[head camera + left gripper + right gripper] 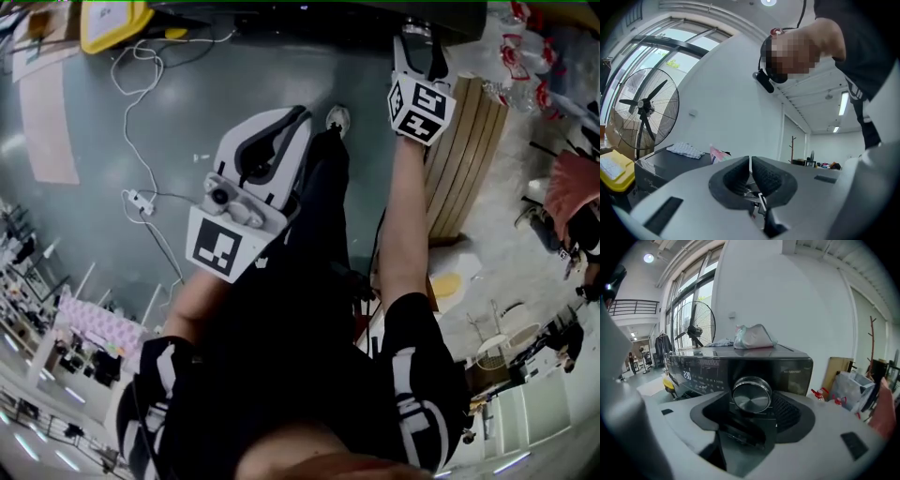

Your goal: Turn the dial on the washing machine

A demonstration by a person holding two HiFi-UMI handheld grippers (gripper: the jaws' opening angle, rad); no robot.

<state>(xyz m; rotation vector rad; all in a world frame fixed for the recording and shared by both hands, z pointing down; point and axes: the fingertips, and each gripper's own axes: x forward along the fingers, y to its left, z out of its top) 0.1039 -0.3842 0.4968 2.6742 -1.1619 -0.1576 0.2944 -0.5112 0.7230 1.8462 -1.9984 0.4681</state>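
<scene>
Dial (751, 396): round brushed metal on dark washing machine (703, 369). Right gripper (752, 408) jaws wide apart, flanking the dial without contact; left gripper (750, 171) closed, empty.

dial (751, 395): round, brushed silver face, shiny rim, facing straight out | place: on the front control panel of the washing machine (797, 373), right of its lit display (687, 375) | machine: dark, glossy, upright

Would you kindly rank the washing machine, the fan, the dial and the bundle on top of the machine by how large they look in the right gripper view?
1. washing machine
2. fan
3. dial and bundle: about alike, and the dial is nearer the camera, so unranked.
</scene>
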